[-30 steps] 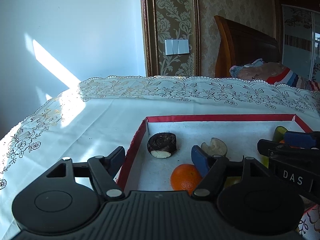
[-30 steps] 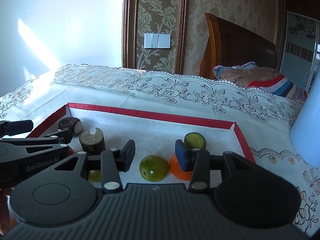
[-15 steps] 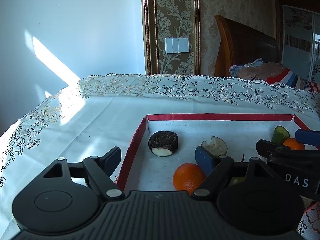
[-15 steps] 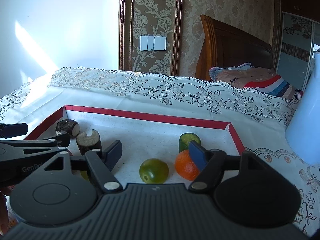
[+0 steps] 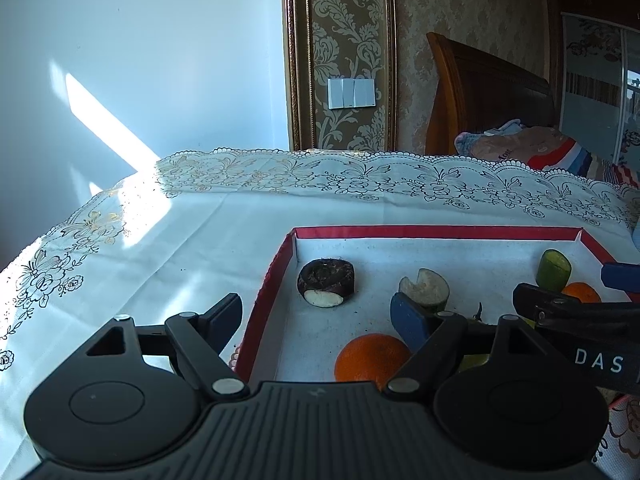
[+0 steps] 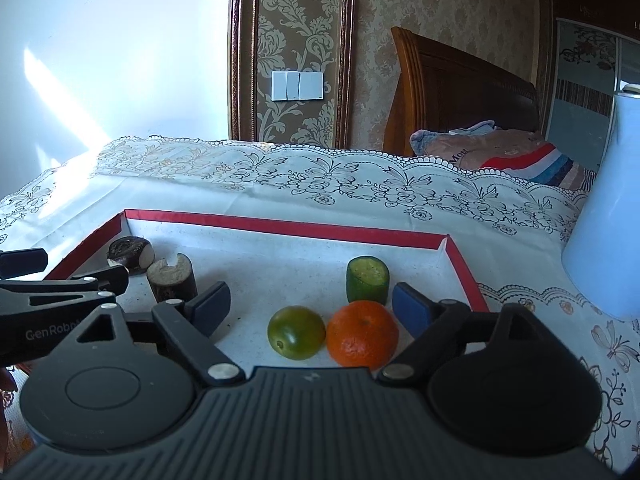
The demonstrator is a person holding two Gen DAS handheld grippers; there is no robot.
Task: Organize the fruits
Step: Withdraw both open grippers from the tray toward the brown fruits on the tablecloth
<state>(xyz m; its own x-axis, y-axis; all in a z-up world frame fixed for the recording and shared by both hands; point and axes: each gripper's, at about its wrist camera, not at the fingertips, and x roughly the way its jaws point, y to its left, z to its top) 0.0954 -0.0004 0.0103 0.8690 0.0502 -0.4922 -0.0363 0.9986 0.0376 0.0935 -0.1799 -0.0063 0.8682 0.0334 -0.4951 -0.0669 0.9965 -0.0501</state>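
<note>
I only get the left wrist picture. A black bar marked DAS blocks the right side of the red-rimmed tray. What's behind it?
Observer: A round green fruit, lying beside an orange on the tray.
Operator: Is anything gripping them?
Observer: No. The right hand-held gripper is opening its jaws. Both fruits sit between them, unpressed.
Operator: Anything beyond the tray?
Observer: A pale blue vessel stands on the tablecloth to its right.

A home bedroom: wooden headboard (image 6: 460, 92), folded bedding (image 6: 504, 152) (striped), damask wallpaper (image 6: 304, 20).
</note>
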